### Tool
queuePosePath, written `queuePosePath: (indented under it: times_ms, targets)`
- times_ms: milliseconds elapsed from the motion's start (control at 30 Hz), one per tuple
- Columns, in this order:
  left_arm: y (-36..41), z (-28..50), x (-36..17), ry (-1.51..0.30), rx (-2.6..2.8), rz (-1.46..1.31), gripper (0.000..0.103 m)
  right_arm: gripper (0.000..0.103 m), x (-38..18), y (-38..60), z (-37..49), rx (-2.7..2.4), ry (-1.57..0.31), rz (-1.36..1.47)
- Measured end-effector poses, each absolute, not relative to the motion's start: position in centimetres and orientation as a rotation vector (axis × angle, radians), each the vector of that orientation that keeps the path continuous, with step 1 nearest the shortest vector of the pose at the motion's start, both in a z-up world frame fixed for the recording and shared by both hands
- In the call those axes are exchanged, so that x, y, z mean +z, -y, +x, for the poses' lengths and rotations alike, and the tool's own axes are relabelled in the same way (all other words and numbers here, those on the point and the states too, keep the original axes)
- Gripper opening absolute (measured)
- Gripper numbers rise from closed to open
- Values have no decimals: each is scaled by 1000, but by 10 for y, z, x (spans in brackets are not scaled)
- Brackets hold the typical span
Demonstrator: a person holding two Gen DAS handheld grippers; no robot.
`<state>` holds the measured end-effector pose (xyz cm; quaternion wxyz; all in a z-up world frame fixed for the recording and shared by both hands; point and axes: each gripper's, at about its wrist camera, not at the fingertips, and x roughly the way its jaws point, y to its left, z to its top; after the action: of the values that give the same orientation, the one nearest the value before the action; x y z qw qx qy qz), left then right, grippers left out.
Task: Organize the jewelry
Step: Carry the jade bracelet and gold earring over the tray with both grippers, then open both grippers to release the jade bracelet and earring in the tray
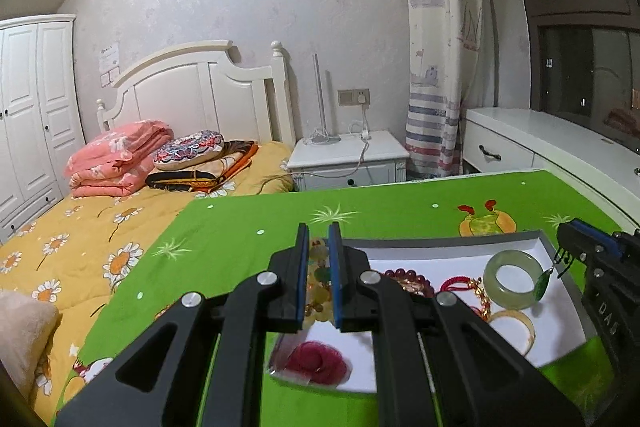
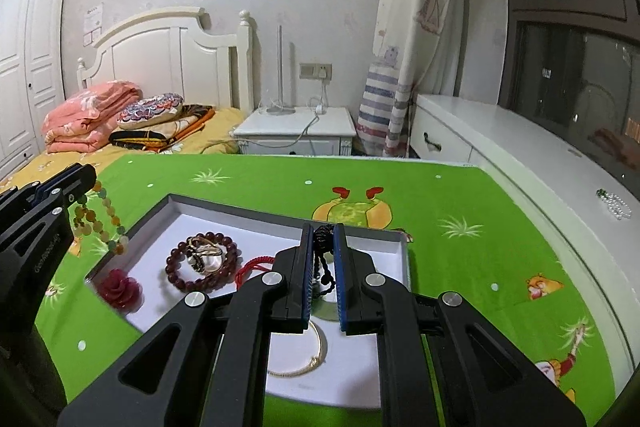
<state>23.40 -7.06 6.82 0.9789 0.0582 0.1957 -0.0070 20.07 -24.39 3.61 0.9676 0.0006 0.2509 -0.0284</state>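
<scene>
Under my left tongs (image 1: 319, 247), black with blue pads, the tabletop (image 2: 460, 195) wears a bright green cloth with white dots, pale grass tufts and orange cartoon figures. The tray (image 2: 394, 247) below my right tongs (image 2: 323, 247) is grey-rimmed and white inside. In my left tongs hang amber, green and orange beads (image 2: 98, 217); my right grips a black cord (image 2: 325, 255). Ahead of my right tongs lie a dark red bead bracelet (image 2: 176, 263) and a crimson rose (image 2: 119, 289); beside them a pale green bangle (image 1: 508, 281).
</scene>
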Motion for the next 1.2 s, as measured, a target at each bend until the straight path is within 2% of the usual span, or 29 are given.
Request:
queuePosePath:
  times_ms: [267,367,433,467,500,533,667,700,833,1000,1200]
  targets:
    - [84,268,63,-475,-30,116,10,11,28,243,231,-34,-580,-2]
    - [84,278,56,-505,-26,128,10,15,25,241,235,-21,-600,-14]
    - [83,282,54,-519,-37,125,22,26,25,244,236,-16,-605,-3]
    - [82,283,54,-524,-42,124,27,40,25,246,235,-12,-605,7]
    - [80,281,54,-514,-34,125,38,47,26,248,234,-7,-600,17]
    - [78,279,55,-495,-19,128,49,47,26,249,233,-6,-592,18]
    - [70,274,58,-479,-6,116,62,46,30,251,229,-11,-581,10]
    - [69,273,59,-480,-6,111,68,47,31,251,227,-11,-578,14]
    - [62,264,59,-463,6,112,83,47,33,251,219,2,-574,34]
    - [53,237,53,-461,-31,109,94,50,31,246,194,38,-554,49]
    - [42,195,40,-457,-96,103,96,53,24,236,157,60,-532,26]
